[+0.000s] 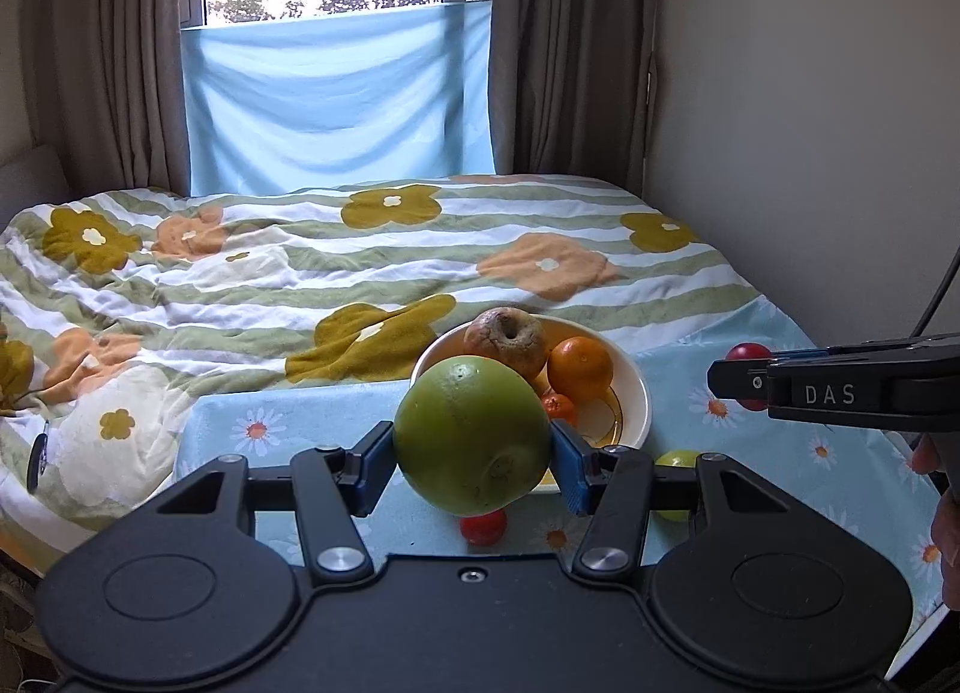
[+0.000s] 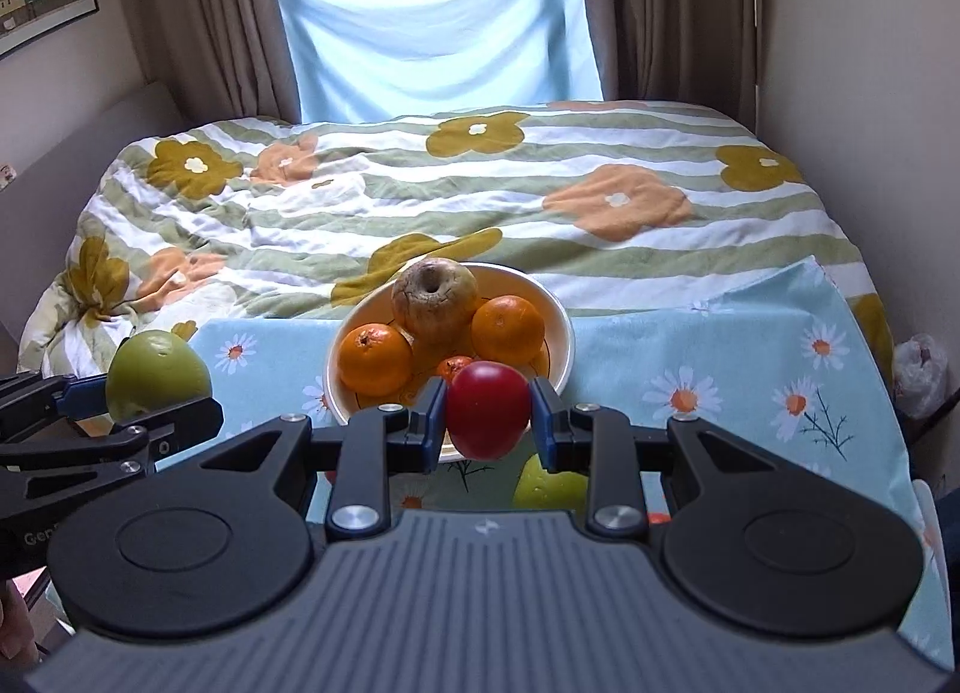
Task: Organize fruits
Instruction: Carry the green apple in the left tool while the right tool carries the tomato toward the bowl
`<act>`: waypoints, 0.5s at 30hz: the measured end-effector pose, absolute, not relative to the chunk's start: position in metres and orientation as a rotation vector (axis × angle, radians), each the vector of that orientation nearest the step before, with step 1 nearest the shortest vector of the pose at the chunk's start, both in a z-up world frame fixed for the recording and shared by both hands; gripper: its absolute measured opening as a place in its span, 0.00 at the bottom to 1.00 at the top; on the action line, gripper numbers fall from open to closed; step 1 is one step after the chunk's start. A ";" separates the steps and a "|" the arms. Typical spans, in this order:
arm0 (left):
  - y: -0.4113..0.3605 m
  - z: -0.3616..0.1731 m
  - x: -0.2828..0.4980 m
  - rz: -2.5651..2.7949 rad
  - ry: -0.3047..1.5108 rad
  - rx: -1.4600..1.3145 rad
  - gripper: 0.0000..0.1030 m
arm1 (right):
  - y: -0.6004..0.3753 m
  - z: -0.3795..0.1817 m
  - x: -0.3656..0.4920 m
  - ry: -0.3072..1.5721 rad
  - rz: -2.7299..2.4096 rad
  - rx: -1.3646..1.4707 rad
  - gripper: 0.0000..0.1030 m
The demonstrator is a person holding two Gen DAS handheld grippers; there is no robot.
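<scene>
Currently I see the bed (image 2: pixel 480 201) with its flowered quilt filling the background, and in front of it the table under a blue daisy cloth (image 2: pixel 750 369). The white bowl (image 2: pixel 561 327) sits near the cloth's far edge; it holds a wrinkled brown apple (image 2: pixel 435 297), two oranges (image 2: pixel 375 360) and a small tangerine (image 2: pixel 454 364), mostly hidden.

My left gripper (image 1: pixel 474 453) is pinching a large green fruit (image 1: pixel 471 435) between its blue pads, lifted just in front of the bowl. My right gripper (image 2: pixel 487 417) is clamped on a red fruit (image 2: pixel 487 417), perhaps a tomato or apple; I cannot tell from here. It also hangs at the bowl's near rim.

On the cloth below lie a small green fruit (image 2: pixel 549 483), partly hidden behind the right gripper, and a small red fruit (image 1: pixel 483 526) beneath the left one.
</scene>
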State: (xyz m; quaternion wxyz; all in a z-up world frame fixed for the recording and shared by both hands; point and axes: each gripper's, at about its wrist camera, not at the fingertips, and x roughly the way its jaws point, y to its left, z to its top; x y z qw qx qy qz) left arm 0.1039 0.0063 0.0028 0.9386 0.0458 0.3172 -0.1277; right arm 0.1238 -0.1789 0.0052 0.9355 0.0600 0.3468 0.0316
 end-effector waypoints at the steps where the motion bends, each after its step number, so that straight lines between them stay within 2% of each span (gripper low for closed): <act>1: 0.002 0.003 0.106 -0.251 0.648 0.091 0.57 | -0.183 0.005 0.127 0.710 0.074 0.118 0.43; 15: -0.062 -0.036 0.152 -0.149 0.709 0.109 0.57 | -0.240 -0.020 0.180 0.761 0.184 0.074 0.43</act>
